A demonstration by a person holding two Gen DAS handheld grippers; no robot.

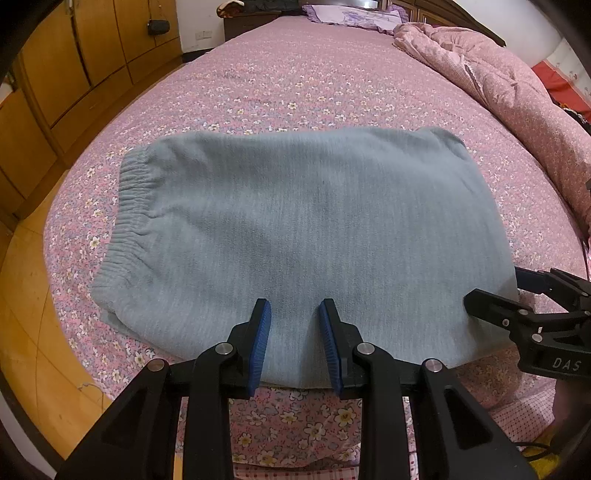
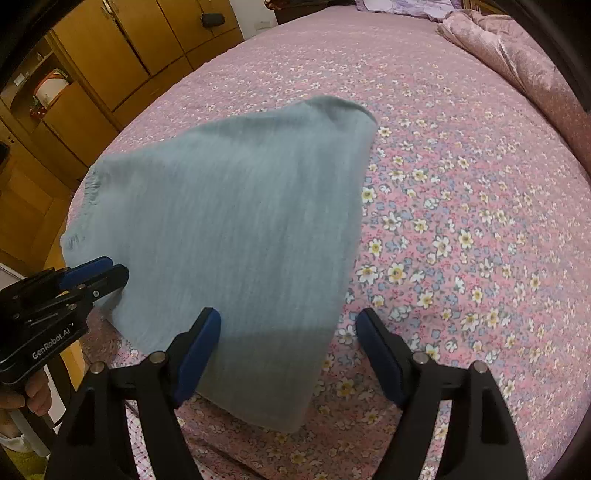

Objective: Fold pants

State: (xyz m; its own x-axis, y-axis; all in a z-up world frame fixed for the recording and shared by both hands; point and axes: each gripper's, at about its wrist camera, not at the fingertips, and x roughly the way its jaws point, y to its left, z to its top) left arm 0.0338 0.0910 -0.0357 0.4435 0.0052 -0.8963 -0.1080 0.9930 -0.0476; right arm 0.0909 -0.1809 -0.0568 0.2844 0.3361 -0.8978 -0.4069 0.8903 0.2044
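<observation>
Off on the left, the wooden wardrobe point(image 1: 74, 55) lines the wall, with the wood floor point(image 1: 33, 332) running along the bedside. Moving in, the bed point(image 1: 295, 85) fills the frame under its pink flowered sheet. There are the grey-blue pants point(image 1: 295, 221), folded into a broad flat packet near the bed's front edge. The elastic waistband point(image 1: 125, 206) is bunched along the packet's left side, and a thin lower layer peeks out at the near left corner.

Now to the left tool point(image 1: 294, 306): it points steeply down over the packet's near edge. Its blue pads point(image 1: 260, 343) stand a narrow gap apart, and smooth, unpinched cloth shows between them. In the right wrist view a hand point(image 2: 33, 391) grips its handle, and its tips sit right at the cloth's left edge.

Further right, the right tool point(image 2: 288, 314) has its jaws spread wide over the near right corner of the pants. The left pad sits over the fabric and the right one over bare sheet just beside the fold, so it is clamping nothing. From the left wrist view its fingers reach in over the packet's right edge.

Far right, a pink comforter point(image 1: 498, 81) is heaped along the bed's side, and a purple pillow point(image 1: 354, 16) rests at the head.
</observation>
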